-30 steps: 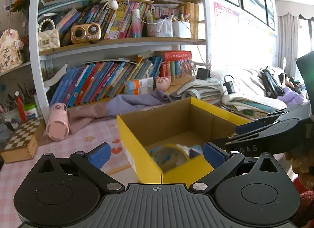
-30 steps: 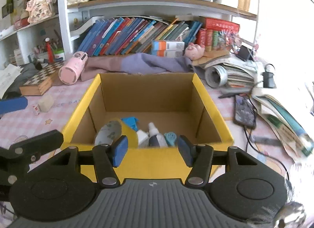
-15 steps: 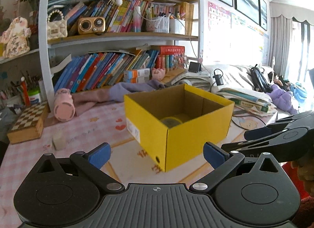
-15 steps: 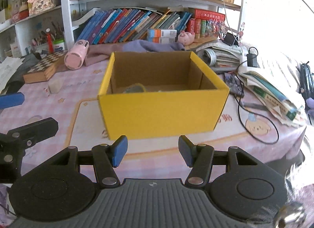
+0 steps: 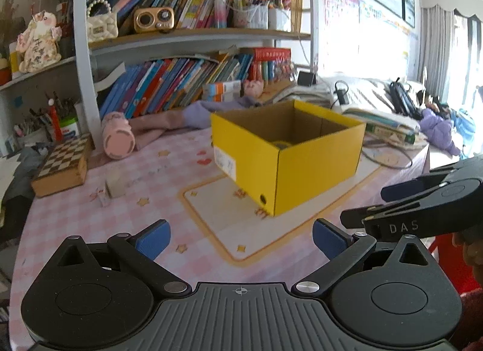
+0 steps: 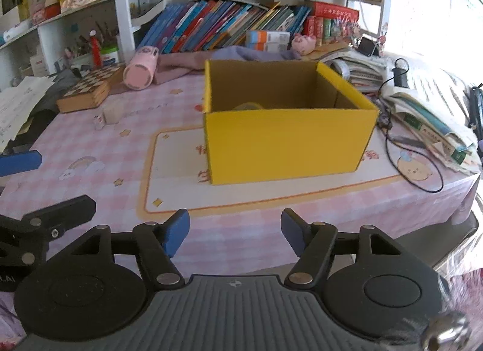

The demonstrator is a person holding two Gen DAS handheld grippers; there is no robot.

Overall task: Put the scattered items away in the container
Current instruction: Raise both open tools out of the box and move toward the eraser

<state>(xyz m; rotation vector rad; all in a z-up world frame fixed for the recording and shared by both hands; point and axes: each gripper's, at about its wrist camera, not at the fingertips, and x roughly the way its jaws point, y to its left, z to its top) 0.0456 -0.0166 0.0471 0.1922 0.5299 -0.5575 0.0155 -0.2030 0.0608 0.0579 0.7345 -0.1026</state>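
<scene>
Yellow cardboard forms the container (image 6: 286,145), an open-topped box standing at the centre of both wrist views on a cream mat with an orange border (image 6: 178,169), which lies on the pink checked cloth of the worktop (image 6: 90,145). Inside the box only the rounded top of one item (image 6: 247,106) shows above the near wall; what it is cannot be told. Outside the box, at centre left of the right wrist view, a small pale block (image 6: 112,114) rests on the cloth beside a tiny white piece. Beyond it lie a chessboard box (image 6: 90,88) and a pink cylindrical case (image 6: 142,68) on its side, next to a purple cloth (image 6: 241,53). A bookshelf (image 6: 226,33) packed with books fills the upper frame, and stacked books and cables (image 6: 422,109) occupy the right side. The left gripper (image 5: 240,237), at the bottom of the left wrist view, has its blue fingers (image 5: 152,237) set wide apart with nothing between them. The right gripper (image 6: 235,234), at the bottom of its own view, is opening, its fingers (image 6: 176,231) moderately apart and holding nothing. Both grippers are well apart from the container.
</scene>
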